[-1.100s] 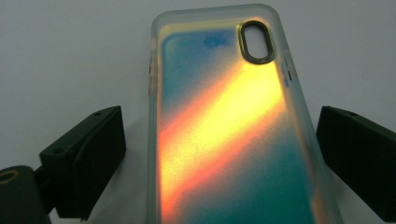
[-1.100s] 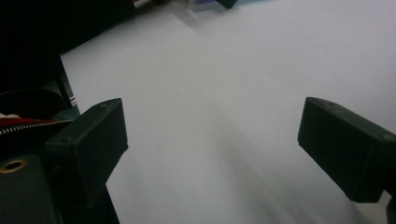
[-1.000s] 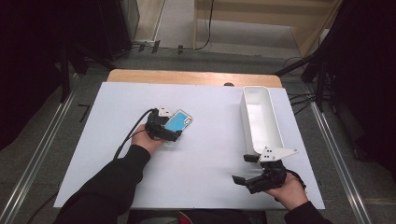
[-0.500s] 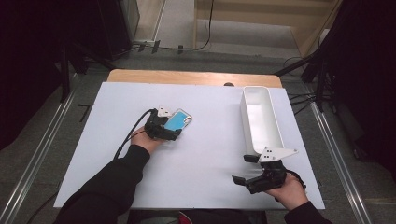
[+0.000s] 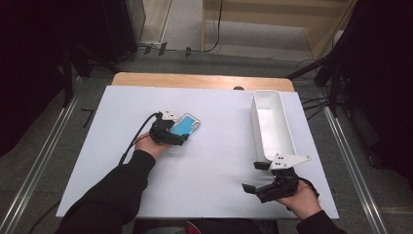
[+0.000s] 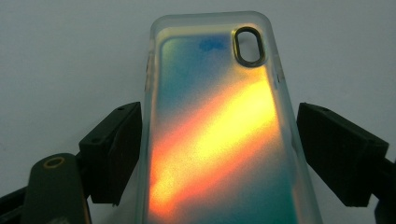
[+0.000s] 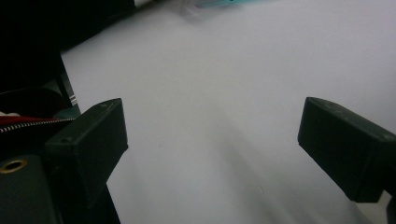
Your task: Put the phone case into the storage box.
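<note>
No shift is seen from the earlier frames: the phone case, glossy, translucent and round-cornered, is still flanked by the left gripper, whose spread jaws lie just beside its edges on the matte white table. The right gripper is held wide open near the smooth white rectangular bin.

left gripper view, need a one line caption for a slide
Open left claw straddling an iridescent phone case lying on the white table, jaws flanking both long edges.

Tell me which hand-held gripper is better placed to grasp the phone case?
Left. The left hand-held gripper already has its open jaws on both sides of the phone case. The right hand-held gripper is far away, near the white bin.
</note>
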The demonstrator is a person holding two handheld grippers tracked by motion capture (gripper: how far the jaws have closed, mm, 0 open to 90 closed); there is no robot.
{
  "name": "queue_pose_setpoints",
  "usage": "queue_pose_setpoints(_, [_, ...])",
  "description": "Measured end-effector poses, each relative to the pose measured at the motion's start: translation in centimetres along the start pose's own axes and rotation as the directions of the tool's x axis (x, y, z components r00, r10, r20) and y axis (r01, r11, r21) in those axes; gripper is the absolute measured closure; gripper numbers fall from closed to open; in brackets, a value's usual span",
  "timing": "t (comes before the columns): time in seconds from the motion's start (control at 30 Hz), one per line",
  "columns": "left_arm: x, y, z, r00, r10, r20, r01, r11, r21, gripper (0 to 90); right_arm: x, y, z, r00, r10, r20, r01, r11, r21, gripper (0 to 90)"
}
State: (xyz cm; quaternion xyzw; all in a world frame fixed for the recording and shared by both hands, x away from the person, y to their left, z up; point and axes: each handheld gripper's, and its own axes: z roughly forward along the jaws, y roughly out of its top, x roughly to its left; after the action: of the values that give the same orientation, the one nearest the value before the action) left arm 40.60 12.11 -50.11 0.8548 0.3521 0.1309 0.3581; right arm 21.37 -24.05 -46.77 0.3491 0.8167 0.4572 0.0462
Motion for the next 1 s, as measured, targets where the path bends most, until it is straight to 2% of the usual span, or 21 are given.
queue_pose_setpoints(0.27, [0.1, 0.5, -1.1, 0.9991, -0.027, 0.033, 0.028, 0.999, -0.033, 16.7, 0.0, 0.0, 0.0, 1.0, 0.001, 0.0, -0.001, 1.0, 0.003, 7.1])
queue_pose_setpoints(0.7, [-0.1, 1.0, -2.5, 0.9949, -0.061, 0.08, 0.066, 0.9963, -0.056, 16.7, 0.0, 0.0, 0.0, 1.0, 0.0, -0.001, 0.0, 1.0, 0.004, 7.1])
queue_pose_setpoints(1.0, [-0.6, 1.2, -3.3, 0.9878, -0.089, 0.128, 0.097, 0.9939, -0.053, 16.6, 0.0, 0.0, 0.0, 1.0, 0.001, 0.001, -0.001, 1.0, 0.004, 7.0])
